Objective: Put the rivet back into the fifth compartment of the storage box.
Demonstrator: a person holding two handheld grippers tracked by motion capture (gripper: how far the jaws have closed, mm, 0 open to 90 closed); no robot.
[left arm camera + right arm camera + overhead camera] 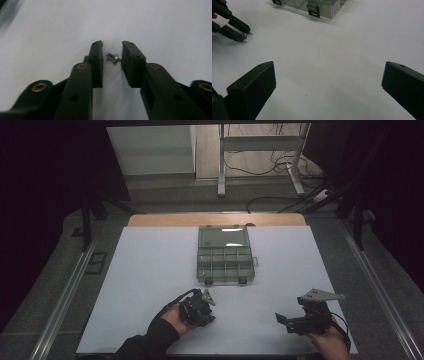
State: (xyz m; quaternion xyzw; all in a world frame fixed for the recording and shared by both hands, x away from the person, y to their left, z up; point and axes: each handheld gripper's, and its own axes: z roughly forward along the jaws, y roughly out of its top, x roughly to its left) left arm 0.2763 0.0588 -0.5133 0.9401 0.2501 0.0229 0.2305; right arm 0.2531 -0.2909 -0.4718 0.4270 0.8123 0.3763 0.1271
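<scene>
While the compartment box [225,254] sits lid-open toward the far end of the white table [145,270], both grippers work nearside of it. Using the box as reference:

Left gripper [112,50]: nearside and slightly left of the box, hand rolled so the jaws point down at the table. Jaws narrowly parted, straddling a small silver screw [113,57] lying flat on the surface. Screw sits between the fingertips, close to the right-hand pad; can't tell if it touches. Nothing clamped yet. Narrow gap makes sense for a part this small: less travel to close, less chance of flicking it away.

Right gripper [329,75]: nearside and right of the box, well apart from the left one. Jaws spread wide, nothing between them, just bare table. It's aimed toward the box front; latches [313,11] show at the top of its view and the left gripper's tips at the upper left. Reads as parked on standby, kept off the pick zone.

Box: dividers visible, contents too small to tell. Lid is laid back away from the person, so the compartments are open from this side; likely the drop target for the screw.

Judgement: pick step in hand, closing on the screw is what's needed. Risk: the screw rolls or tips as the pads meet.
</scene>
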